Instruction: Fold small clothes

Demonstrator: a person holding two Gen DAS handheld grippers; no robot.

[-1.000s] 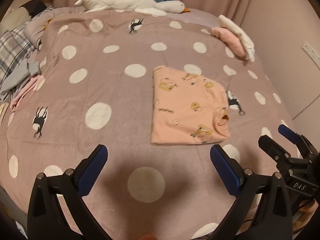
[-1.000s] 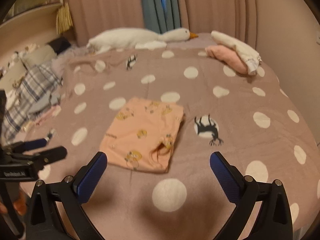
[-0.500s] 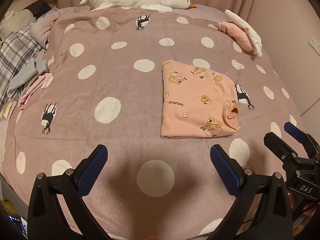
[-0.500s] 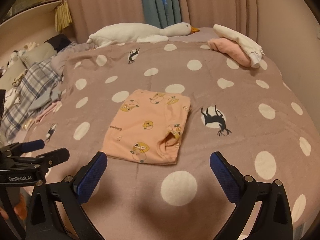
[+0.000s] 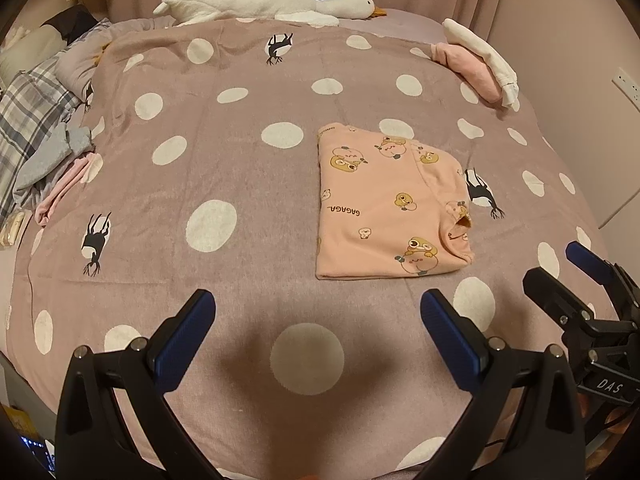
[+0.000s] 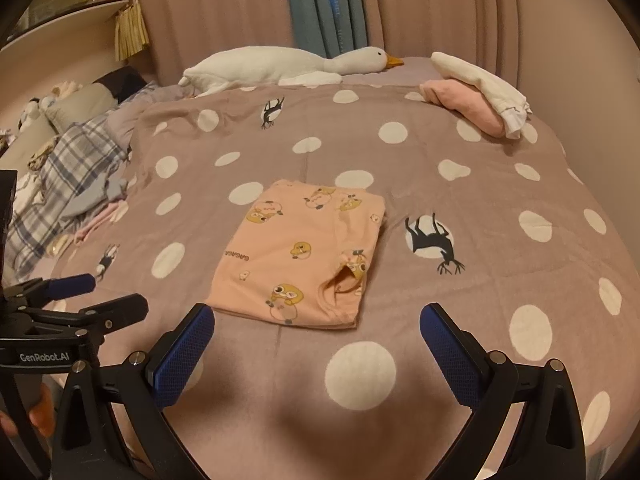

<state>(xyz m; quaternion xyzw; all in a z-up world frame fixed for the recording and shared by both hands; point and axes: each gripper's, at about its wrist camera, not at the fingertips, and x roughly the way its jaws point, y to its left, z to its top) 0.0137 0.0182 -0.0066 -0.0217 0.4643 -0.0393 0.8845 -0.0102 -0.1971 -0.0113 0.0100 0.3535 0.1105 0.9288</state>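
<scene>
Left wrist: folded shirt (image 5: 390, 204) lies beyond splayed tongs (image 5: 316, 322), apparently untouched.

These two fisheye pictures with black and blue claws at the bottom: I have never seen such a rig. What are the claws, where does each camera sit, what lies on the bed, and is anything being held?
The claws are hand-held two-finger grippers, one in each of a person's hands; there is no robot arm. Each carries a camera looking forward along its own fingers. One picture comes from the left gripper, the other from the right gripper. Each also glimpses its partner at the edge of the frame.

Both point at a bed under a mauve polka-dot blanket. On it lies a peach cartoon-print garment, already folded into a neat rectangle. At the far end lie a white goose plush and a pink and white bundle; more clothes are heaped at the left edge.

Both grippers are open and hold nothing.
</scene>
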